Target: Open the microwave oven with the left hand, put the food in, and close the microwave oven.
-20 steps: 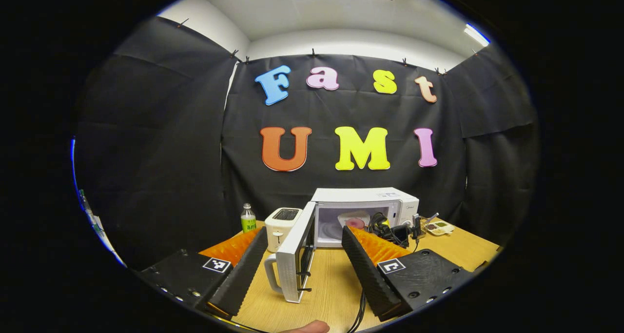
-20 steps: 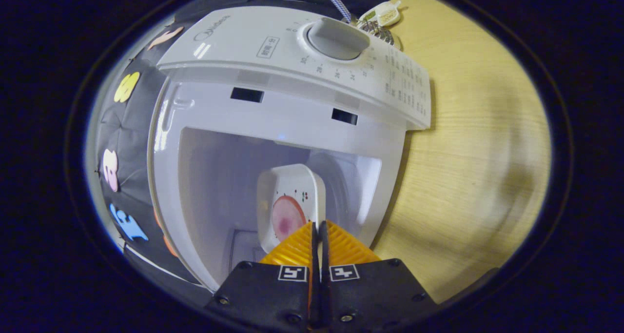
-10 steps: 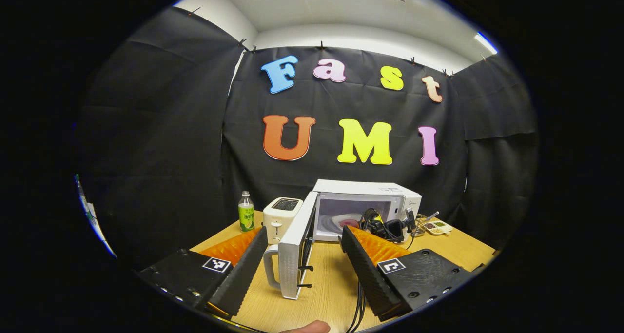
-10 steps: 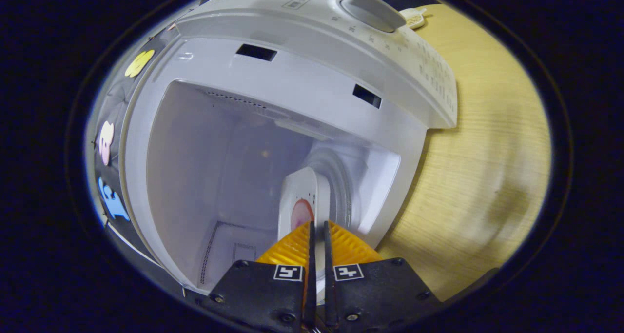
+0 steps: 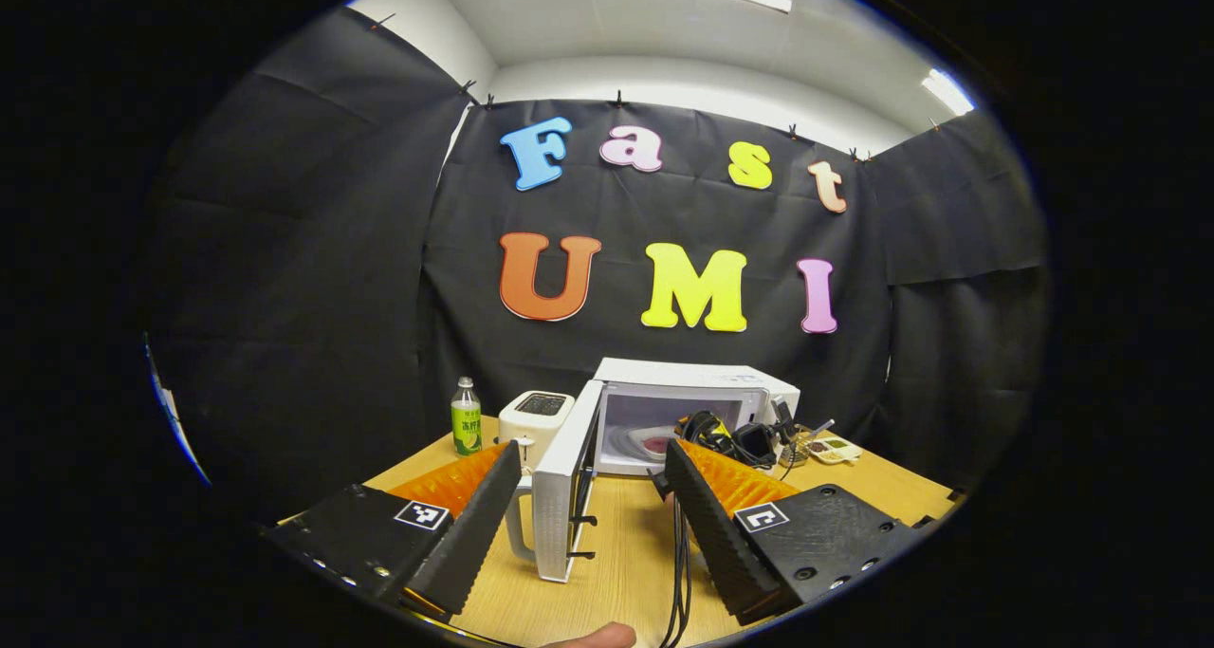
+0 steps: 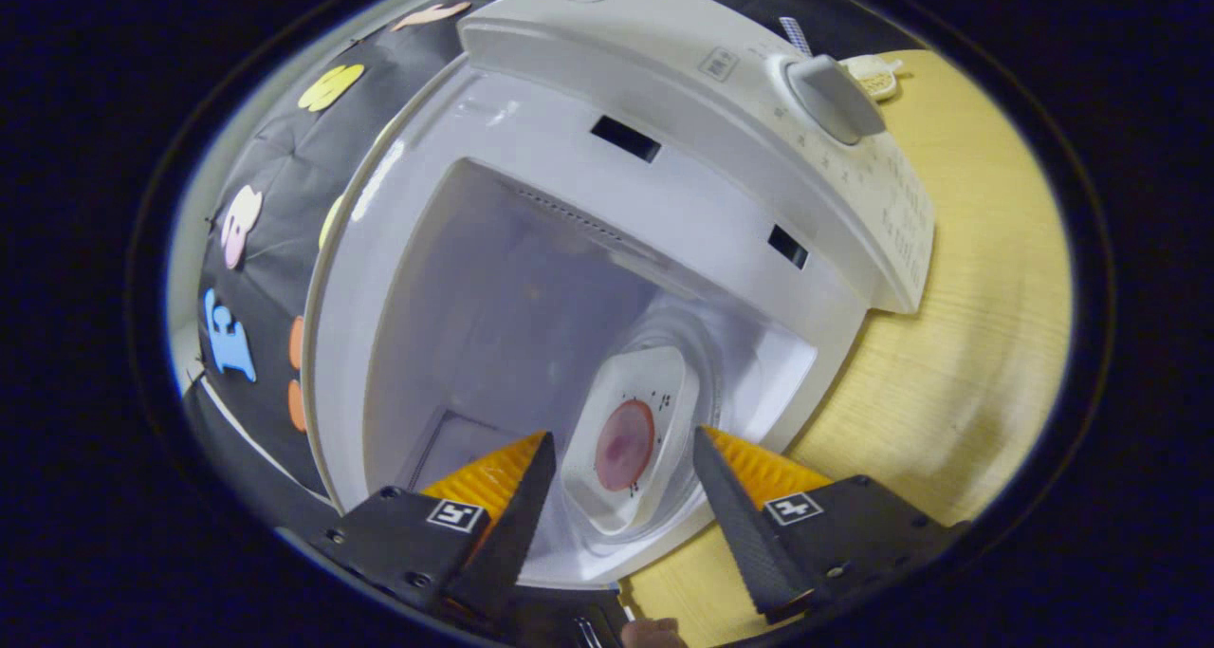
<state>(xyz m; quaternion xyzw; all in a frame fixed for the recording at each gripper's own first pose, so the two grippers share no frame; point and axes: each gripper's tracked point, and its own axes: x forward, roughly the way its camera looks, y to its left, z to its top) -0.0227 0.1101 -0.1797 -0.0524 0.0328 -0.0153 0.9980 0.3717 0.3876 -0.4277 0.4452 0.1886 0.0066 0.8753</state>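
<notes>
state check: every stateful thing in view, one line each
microwave door: swung wide open
microwave: cavity open, plate inside
plate: lying on the glass turntable, released
food: pink slice lying on the plate
left gripper: open, holding nothing, back from the door
right gripper: open, fingers either side of the plate, not gripping
bottle: upright, capped
toaster: upright, slots on top

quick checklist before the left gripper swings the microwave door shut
1. Plate of food sits on the turntable inside the microwave: ok.
2. Right gripper open, fingers off the plate: ok.
3. Right gripper clear of the door's path: not ok, it hovers at the opening.
4. Door wide open, left gripper open and not touching it: ok.
5. Black cable clear of the door: cannot tell.
</notes>
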